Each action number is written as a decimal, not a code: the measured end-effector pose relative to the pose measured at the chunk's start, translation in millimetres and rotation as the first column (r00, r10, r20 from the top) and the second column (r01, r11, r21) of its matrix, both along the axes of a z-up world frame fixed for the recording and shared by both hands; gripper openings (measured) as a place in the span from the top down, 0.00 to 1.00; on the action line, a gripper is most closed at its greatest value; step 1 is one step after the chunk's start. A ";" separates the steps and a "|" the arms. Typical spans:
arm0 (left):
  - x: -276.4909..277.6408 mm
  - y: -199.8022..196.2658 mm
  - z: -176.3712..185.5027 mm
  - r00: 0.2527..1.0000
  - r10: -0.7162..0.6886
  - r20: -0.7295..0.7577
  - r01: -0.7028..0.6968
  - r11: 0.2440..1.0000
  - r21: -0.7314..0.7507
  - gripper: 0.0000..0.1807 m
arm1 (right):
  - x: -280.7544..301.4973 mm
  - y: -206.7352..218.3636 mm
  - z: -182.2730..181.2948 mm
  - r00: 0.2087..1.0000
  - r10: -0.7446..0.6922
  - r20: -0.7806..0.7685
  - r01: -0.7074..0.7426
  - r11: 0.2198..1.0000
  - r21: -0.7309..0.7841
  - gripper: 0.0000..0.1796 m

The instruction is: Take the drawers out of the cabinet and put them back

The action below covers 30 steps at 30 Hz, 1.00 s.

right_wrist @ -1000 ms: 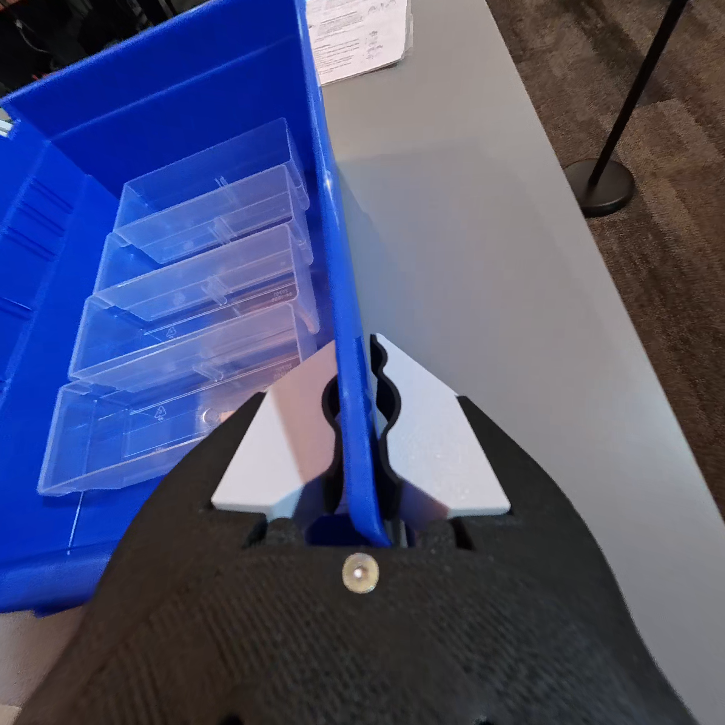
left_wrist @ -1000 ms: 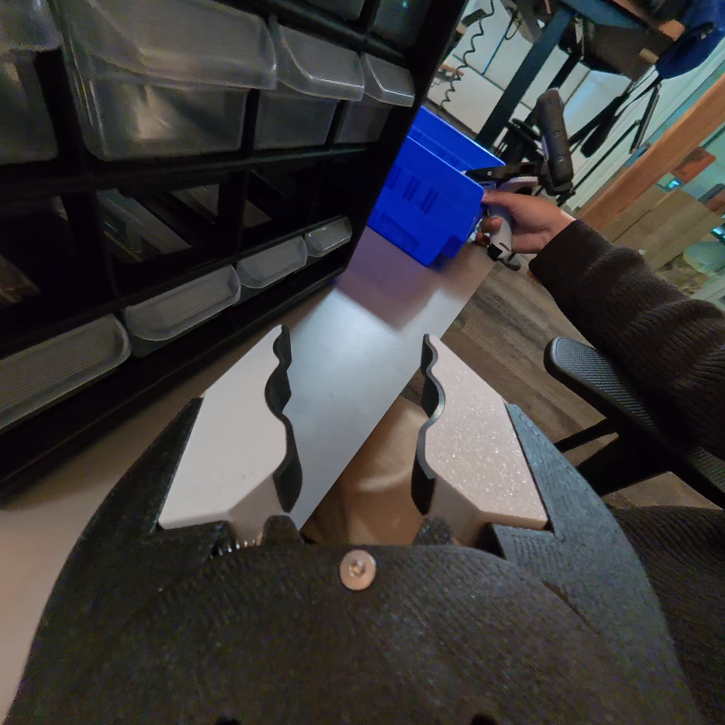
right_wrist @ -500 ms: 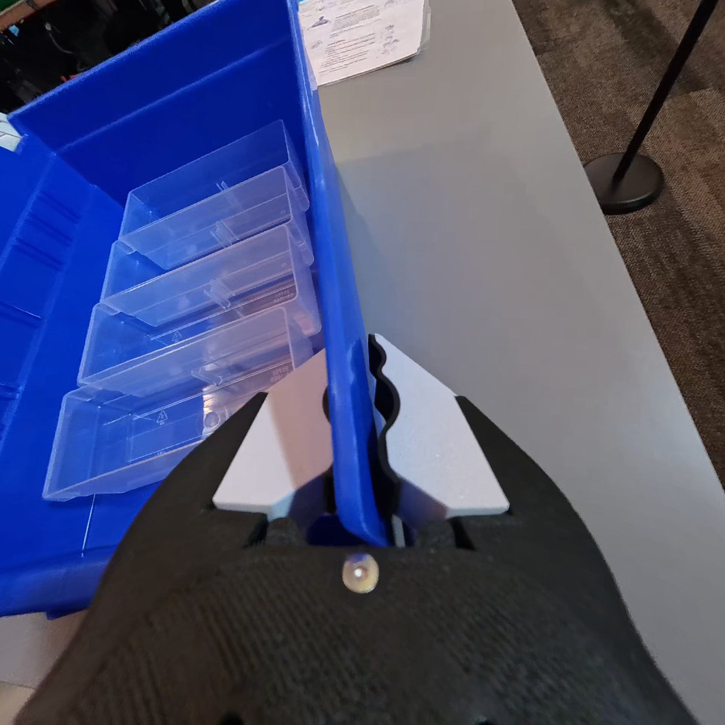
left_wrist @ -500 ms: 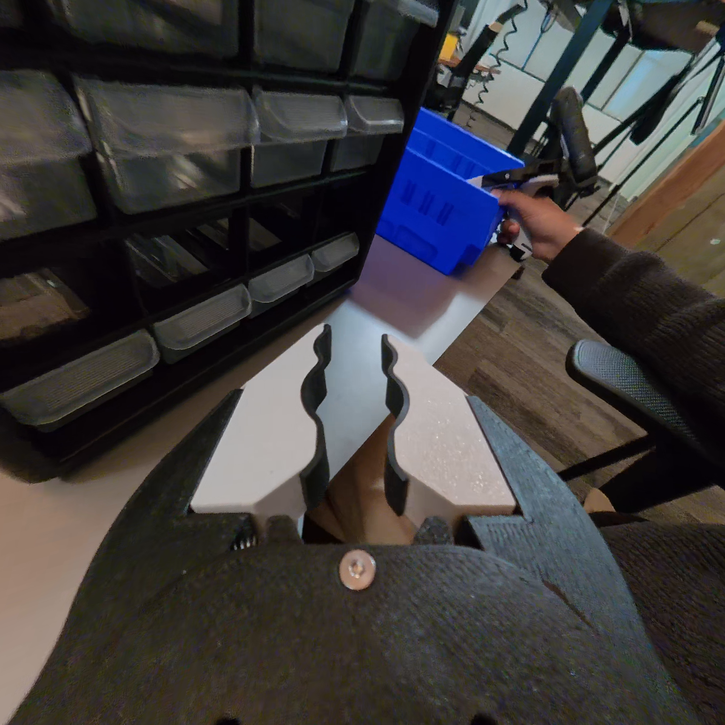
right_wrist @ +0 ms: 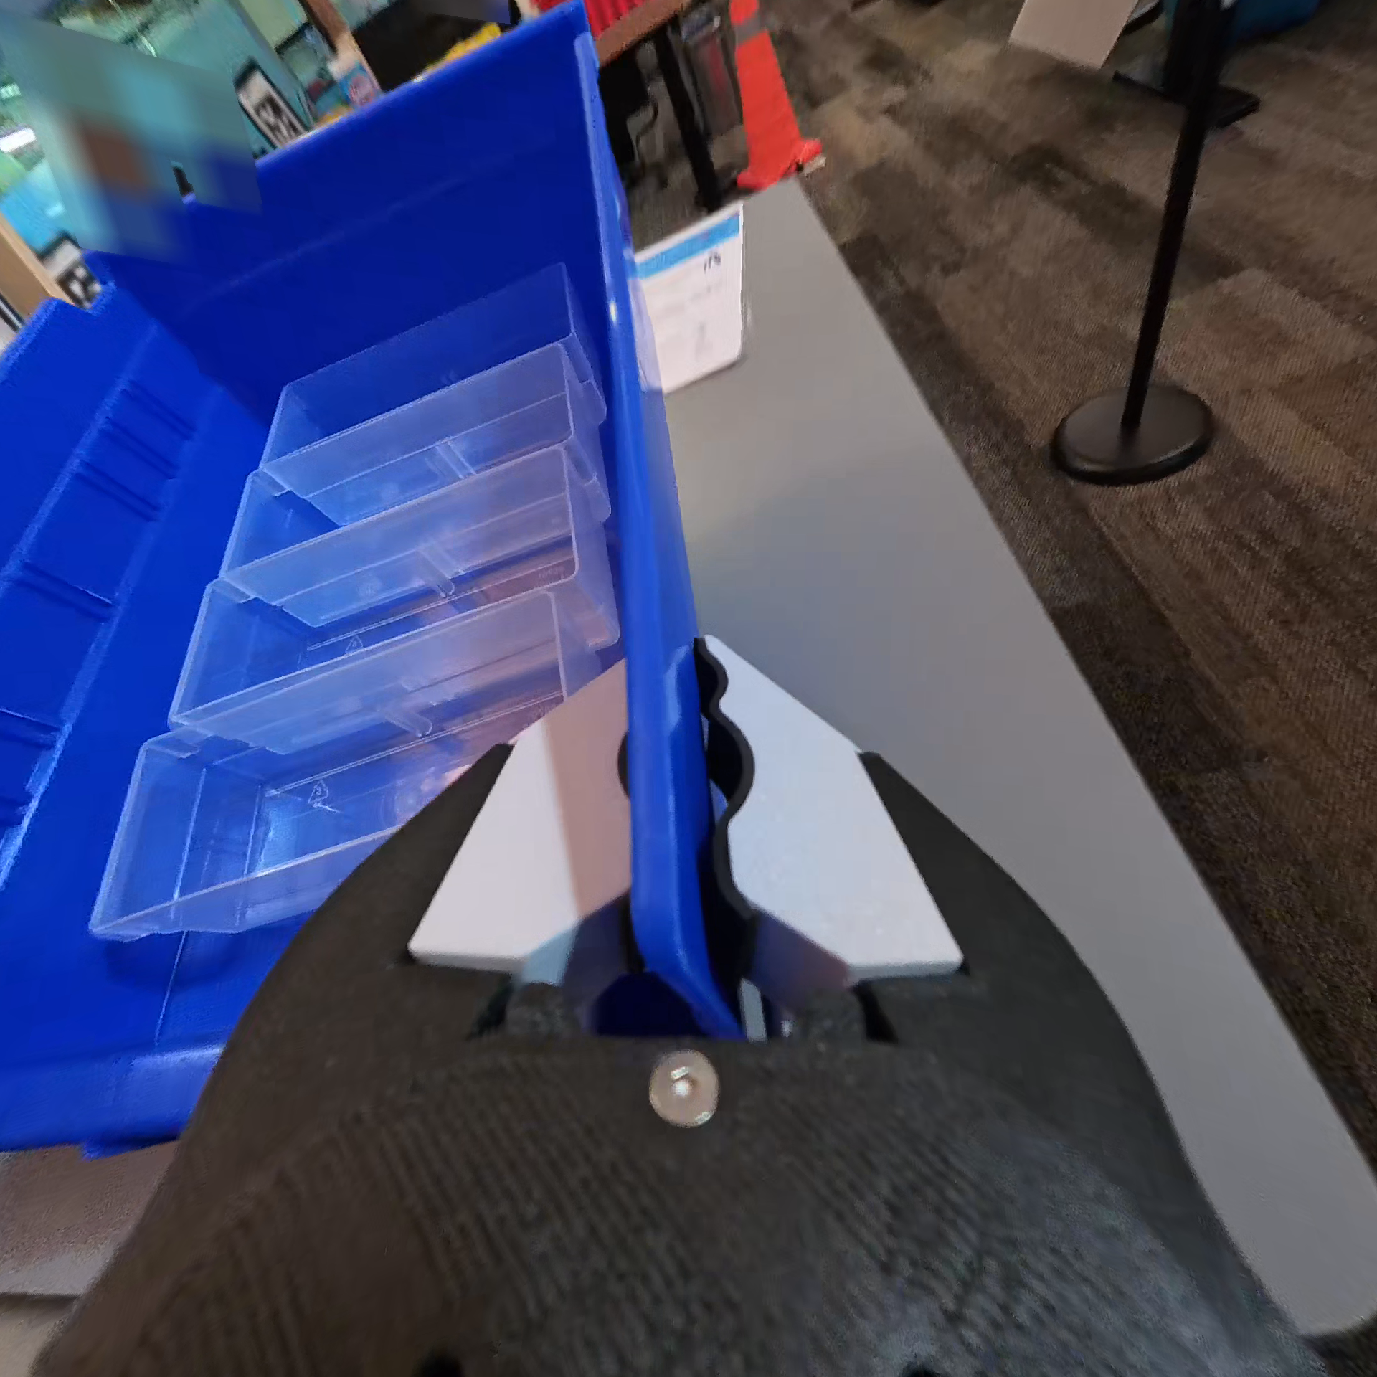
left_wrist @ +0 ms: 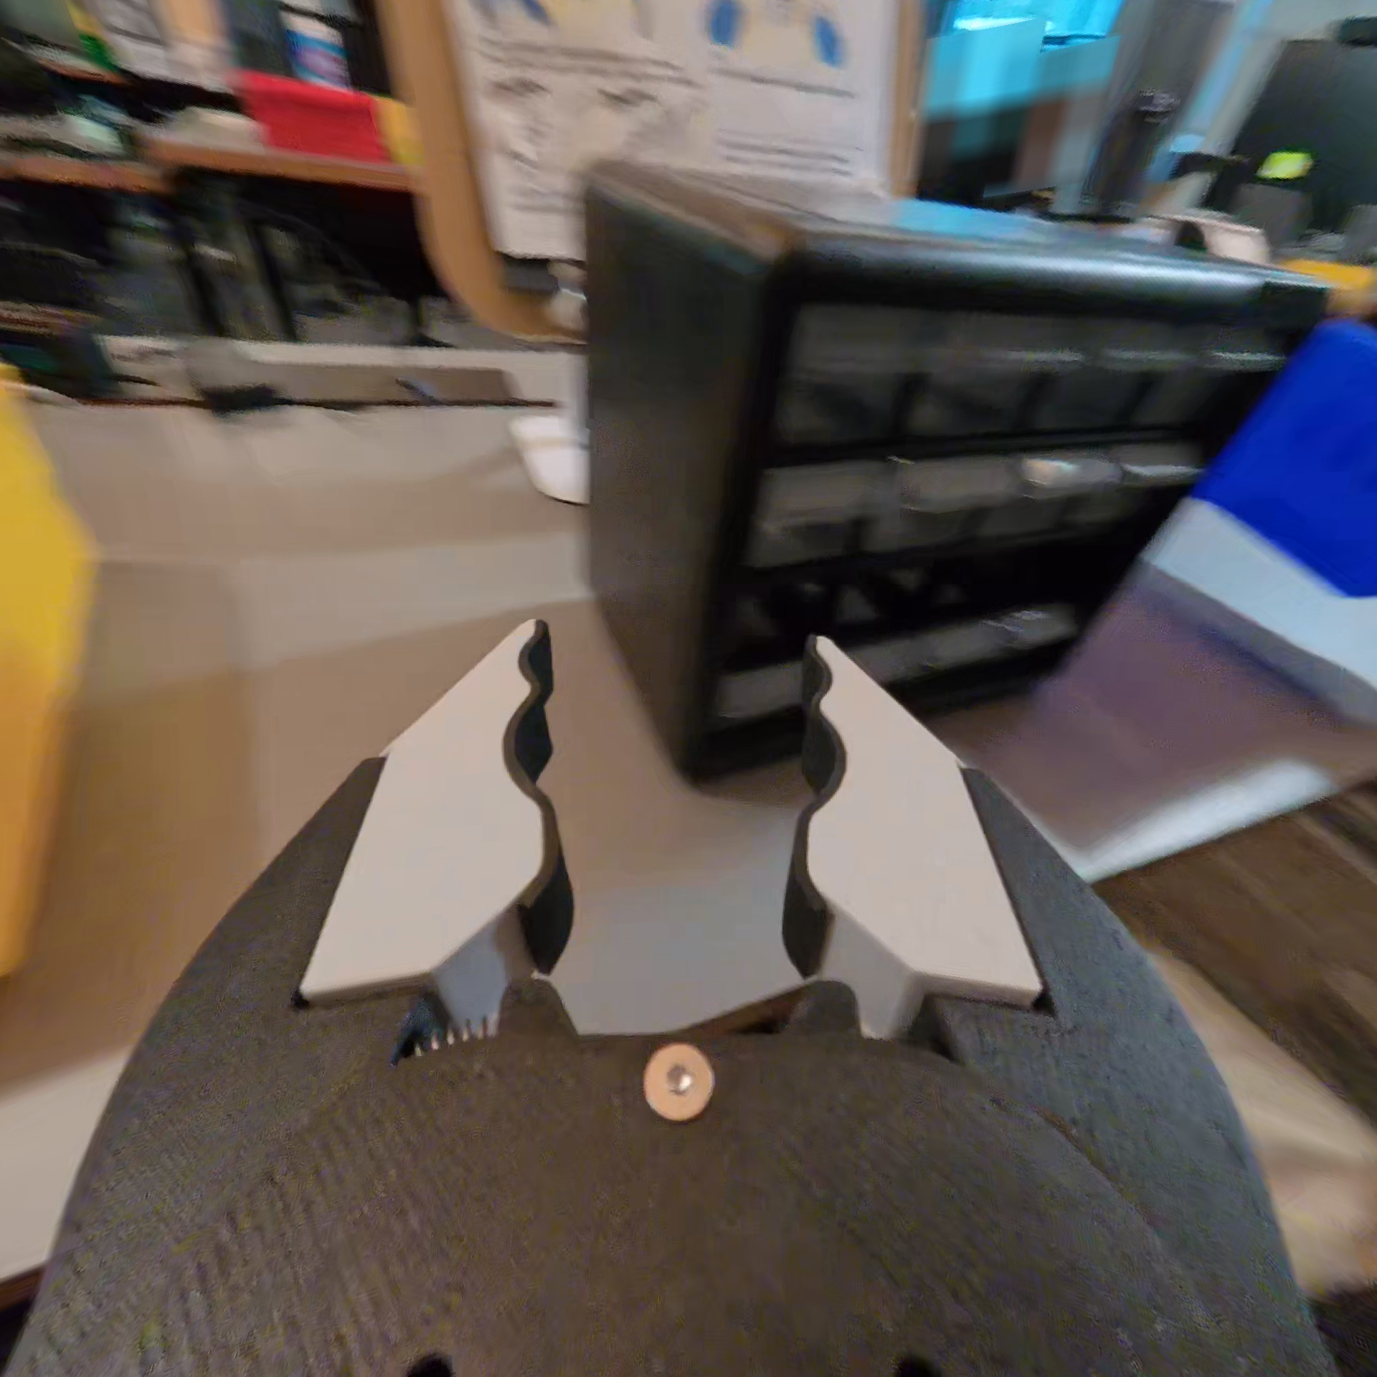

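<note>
The black drawer cabinet (left_wrist: 931, 462) stands on the grey table (left_wrist: 298, 521); the left wrist view is blurred. It holds clear drawers in its upper rows, with dark empty slots lower down. My left gripper (left_wrist: 676, 648) is open and empty, a short way back from the cabinet's near left corner. My right gripper (right_wrist: 667, 715) is shut on the right wall of the blue bin (right_wrist: 447, 223). Several clear drawers (right_wrist: 417, 551) lie side by side in the bin. The bin also shows to the right of the cabinet in the left wrist view (left_wrist: 1296, 462).
A yellow object (left_wrist: 30, 670) sits at the left edge of the table. A white card (right_wrist: 693, 298) stands behind the bin. The table's right edge (right_wrist: 1118, 745) drops to carpet, where a black stanchion base (right_wrist: 1132, 432) and an orange cone (right_wrist: 767, 112) stand.
My left gripper has pulled back and swung left from the cabinet front; its jaws narrowed, then opened wide. My right gripper keeps its hold on the bin wall and has tilted upward.
</note>
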State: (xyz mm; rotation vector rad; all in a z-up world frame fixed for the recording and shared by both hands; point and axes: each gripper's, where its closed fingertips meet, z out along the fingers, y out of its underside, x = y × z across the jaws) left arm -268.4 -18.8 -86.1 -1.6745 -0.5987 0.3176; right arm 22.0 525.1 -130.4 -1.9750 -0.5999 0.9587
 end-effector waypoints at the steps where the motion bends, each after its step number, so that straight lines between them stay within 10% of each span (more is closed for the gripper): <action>1: -17.7 -18.3 4.8 0.996 0.081 -0.032 -0.081 0.997 -0.006 0.62 | 4.1 0.5 11.9 1.000 -0.012 -0.014 0.012 1.000 0.008 0.98; 9: -127.0 -131.6 -35.3 0.858 0.494 -0.137 -0.513 0.825 -0.237 0.46 | 3.5 -21.7 53.5 1.000 0.005 0.003 -0.005 1.000 0.002 0.98; 16: -170.8 -134.0 -74.7 0.854 0.510 -0.097 -0.505 0.773 -0.383 0.37 | -37.8 -76.7 104.9 0.983 0.182 -0.039 -0.179 0.982 0.066 0.98; 20: -182.3 -121.5 -86.2 0.894 0.445 -0.049 -0.420 0.795 -0.438 0.51 | -71.4 -126.2 146.5 0.936 0.353 -0.012 -0.352 0.934 0.063 0.98; 22: -187.8 -125.5 -78.8 0.902 0.417 -0.111 -0.419 0.785 -0.457 0.98 | -89.8 -155.9 164.9 0.896 0.442 0.032 -0.444 0.894 0.059 0.99; 30: -194.3 -165.9 -39.2 0.895 0.434 -0.106 -0.438 0.807 -0.396 0.99 | -189.1 -301.2 190.6 0.705 0.703 0.093 -0.709 0.702 0.064 0.99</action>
